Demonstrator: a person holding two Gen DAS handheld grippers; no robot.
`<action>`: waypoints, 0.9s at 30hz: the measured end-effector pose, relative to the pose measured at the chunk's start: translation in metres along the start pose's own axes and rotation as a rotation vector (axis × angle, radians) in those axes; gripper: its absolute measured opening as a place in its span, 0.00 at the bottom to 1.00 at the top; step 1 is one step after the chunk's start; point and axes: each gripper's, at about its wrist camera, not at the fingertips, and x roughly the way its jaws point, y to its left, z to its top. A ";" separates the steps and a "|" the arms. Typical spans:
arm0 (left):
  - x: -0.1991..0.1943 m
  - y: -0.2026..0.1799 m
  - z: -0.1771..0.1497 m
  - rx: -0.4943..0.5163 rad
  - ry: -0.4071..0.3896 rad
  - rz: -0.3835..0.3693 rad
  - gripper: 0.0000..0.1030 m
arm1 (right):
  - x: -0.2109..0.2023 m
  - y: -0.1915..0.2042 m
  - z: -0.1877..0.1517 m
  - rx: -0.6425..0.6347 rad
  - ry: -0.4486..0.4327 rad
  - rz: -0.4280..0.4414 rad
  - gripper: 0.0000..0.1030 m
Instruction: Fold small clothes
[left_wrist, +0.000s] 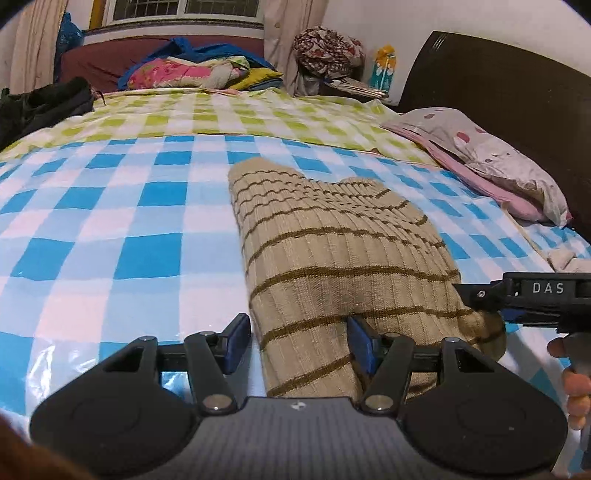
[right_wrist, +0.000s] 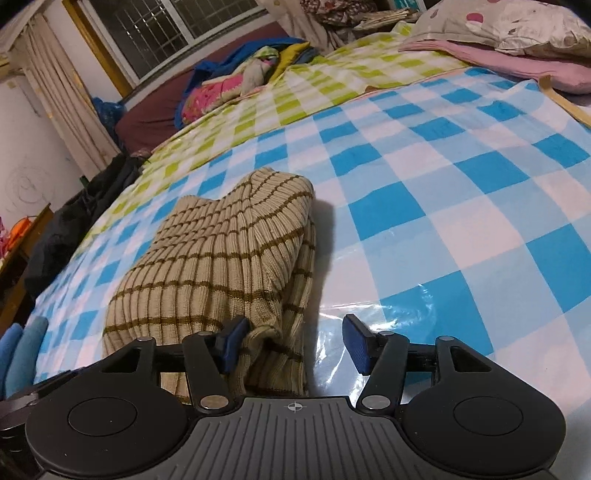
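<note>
A beige ribbed knit garment with brown stripes (left_wrist: 343, 254) lies folded into a long narrow bundle on the blue-and-white checked sheet (left_wrist: 110, 236). My left gripper (left_wrist: 299, 343) is open, its jaws straddling the near left edge of the garment. The garment also shows in the right wrist view (right_wrist: 221, 254). My right gripper (right_wrist: 295, 345) is open over the garment's near right edge, its left pad against the knit, its right pad over bare sheet. The right gripper's body (left_wrist: 535, 299) shows at the right of the left wrist view.
A green checked sheet (left_wrist: 221, 114) covers the far half of the bed. Pillows (left_wrist: 491, 155) lie at the right by a dark headboard (left_wrist: 498, 85). Piled bedding (left_wrist: 192, 70) and dark clothing (left_wrist: 40, 103) sit at the far side.
</note>
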 end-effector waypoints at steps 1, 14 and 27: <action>0.002 0.000 0.000 0.001 0.009 -0.010 0.62 | 0.001 -0.001 0.000 0.003 0.001 0.004 0.55; -0.006 -0.004 -0.011 0.030 0.046 -0.080 0.47 | 0.001 0.016 -0.008 -0.061 0.045 0.045 0.24; -0.067 -0.026 -0.061 0.113 0.097 -0.116 0.46 | -0.051 0.016 -0.054 -0.116 0.128 0.034 0.23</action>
